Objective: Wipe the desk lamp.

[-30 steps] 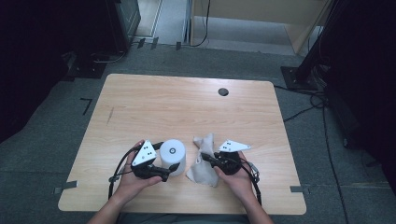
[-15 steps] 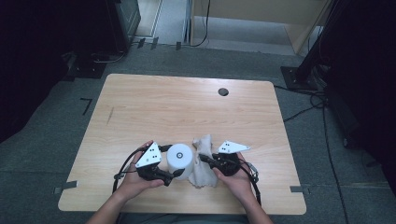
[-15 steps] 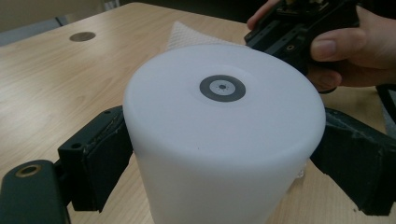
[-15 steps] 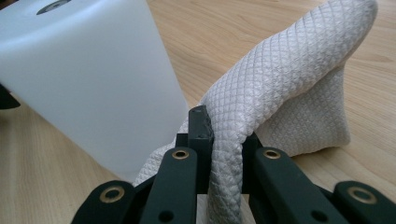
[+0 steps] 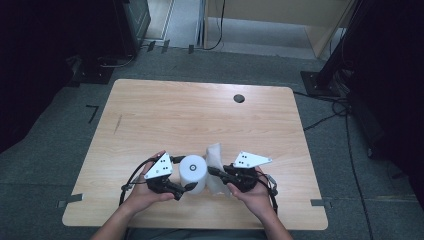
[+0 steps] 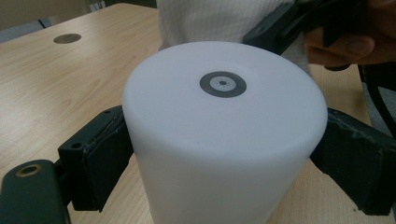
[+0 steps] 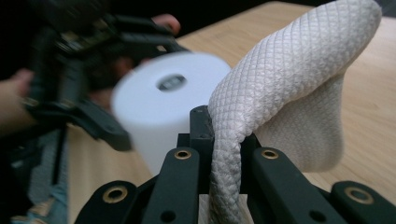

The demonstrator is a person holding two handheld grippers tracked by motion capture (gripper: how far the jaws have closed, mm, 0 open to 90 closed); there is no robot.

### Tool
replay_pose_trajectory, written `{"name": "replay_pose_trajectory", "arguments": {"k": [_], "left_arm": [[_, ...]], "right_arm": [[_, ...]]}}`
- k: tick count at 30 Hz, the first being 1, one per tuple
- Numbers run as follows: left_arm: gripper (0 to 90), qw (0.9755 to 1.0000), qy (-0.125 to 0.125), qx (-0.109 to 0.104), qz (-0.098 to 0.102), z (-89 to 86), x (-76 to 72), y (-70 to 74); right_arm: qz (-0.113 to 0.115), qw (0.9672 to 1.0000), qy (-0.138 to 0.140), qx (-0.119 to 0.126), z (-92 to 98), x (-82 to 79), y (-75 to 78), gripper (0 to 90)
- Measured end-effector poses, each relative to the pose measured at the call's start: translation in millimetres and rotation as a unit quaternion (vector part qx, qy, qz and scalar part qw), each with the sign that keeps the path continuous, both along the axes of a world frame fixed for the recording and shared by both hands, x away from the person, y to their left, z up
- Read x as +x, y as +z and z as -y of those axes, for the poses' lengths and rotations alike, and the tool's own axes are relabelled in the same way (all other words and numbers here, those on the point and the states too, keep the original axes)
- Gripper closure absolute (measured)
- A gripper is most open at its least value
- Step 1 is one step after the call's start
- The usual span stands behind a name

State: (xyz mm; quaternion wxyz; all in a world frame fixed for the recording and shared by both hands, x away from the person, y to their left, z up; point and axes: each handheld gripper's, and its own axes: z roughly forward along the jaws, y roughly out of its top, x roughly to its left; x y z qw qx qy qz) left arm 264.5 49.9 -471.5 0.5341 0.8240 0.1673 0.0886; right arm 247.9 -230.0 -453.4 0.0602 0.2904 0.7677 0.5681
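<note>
Light wooden worktop [image 5: 200, 115] with rounded corners, a dark round grommet hole [image 5: 239, 98] near its far edge. At the near edge: upright white plastic cylinder [image 5: 193, 172], clasped between the jaws of the left gripper [image 5: 186, 175]. Just right of it, touching: crumpled white textured cloth [image 5: 215, 165], pinched by the right gripper [image 5: 214, 172]. A grey three-cornered plate tops each gripper. Grey carpet floor [image 5: 60, 130] surrounds.

No readable text, labels, brands or numbers anywhere; only mark is a grey ring-and-dot sign on top of the white plastic cylinder [image 6: 223, 84], no lettering
</note>
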Motion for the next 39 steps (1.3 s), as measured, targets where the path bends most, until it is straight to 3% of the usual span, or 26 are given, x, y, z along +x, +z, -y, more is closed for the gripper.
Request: {"name": "replay_pose_trajectory", "arguments": {"k": [4, 8, 13, 14, 16, 19, 22, 25, 27, 29, 32, 35, 36, 37, 39], "left_arm": [[9.0, 1.0, 0.001, 0.003, -0.002, 0.3, 0.0, -1.1], [9.0, 1.0, 0.004, 0.006, -0.001, 0.1, 0.3, -1.2], [9.1, 0.9999, 0.006, 0.008, -0.003, -0.5, 0.9, -1.3], [9.1, 0.9999, 0.006, 0.008, -0.003, -0.5, 0.8, -1.4], [9.1, 0.9999, 0.006, 0.009, -0.003, -0.5, 0.8, -1.5], [9.1, 0.9999, 0.007, 0.009, -0.004, -0.6, 0.6, -1.7], [9.1, 0.9999, 0.007, 0.009, -0.004, -0.6, 1.3, -1.9], [9.1, 0.9999, 0.01, 0.01, -0.004, -1.2, 1.8, -2.0], [9.2, 0.9999, 0.012, 0.01, -0.005, -1.7, 1.9, -2.1], [9.2, 0.9999, 0.012, 0.01, -0.005, -1.8, 2.0, -2.0], [9.2, 0.9999, 0.012, 0.01, -0.005, -1.8, 2.1, -2.0], [9.2, 0.9999, 0.012, 0.01, -0.005, -1.8, 2.1, -2.0], [9.2, 0.9999, 0.012, 0.011, -0.005, -1.8, 2.2, -2.0], [9.2, 0.9999, 0.012, 0.01, -0.005, -1.8, 2.3, -2.0], [9.2, 0.9998, 0.013, 0.011, -0.005, -1.8, 2.2, -1.9]], "right_arm": [[0.002, 0.9997, 0.016, 0.016, 2.7, -3.4, 3.8, 84.7], [-0.024, 0.9988, 0.04, 0.018, 3.1, -0.6, -7.2, 84.5], [-0.07, 0.9954, 0.063, -0.017, 0.6, 5.7, -30.7, 82.8], [-0.082, 0.994, 0.064, -0.036, -0.2, 7.6, -34.6, 80.2], [-0.089, 0.9918, 0.035, -0.085, -1.3, 10.3, -41.3, 70.5], [-0.078, 0.9886, -0.004, -0.129, 4.6, 12.0, -44.5, 60.6], [-0.065, 0.9809, -0.049, -0.177, 19.2, 15.9, -47.9, 52.6], [-0.083, 0.9783, -0.083, -0.171, 36.9, 21.7, -47.9, 41.4], [-0.077, 0.9751, -0.109, -0.177, 46.3, 23.8, -43.0, 35.7], [-0.061, 0.9748, -0.129, -0.171, 54.8, 23.6, -34.5, 33.2], [-0.029, 0.98, -0.127, -0.15, 65.7, 21.5, -20.7, 36.4], [-0.003, 0.988, -0.078, -0.133, 65.4, 17.1, -15.5, 43.0], [0.0, 0.9891, -0.058, -0.136, 61.4, 15.5, -17.0, 43.2], [0.008, 0.9886, -0.043, -0.144, 55.7, 14.0, -19.9, 43.6], [0.025, 0.9829, -0.025, -0.181, 44.3, 13.2, -28.3, 38.7]]}}
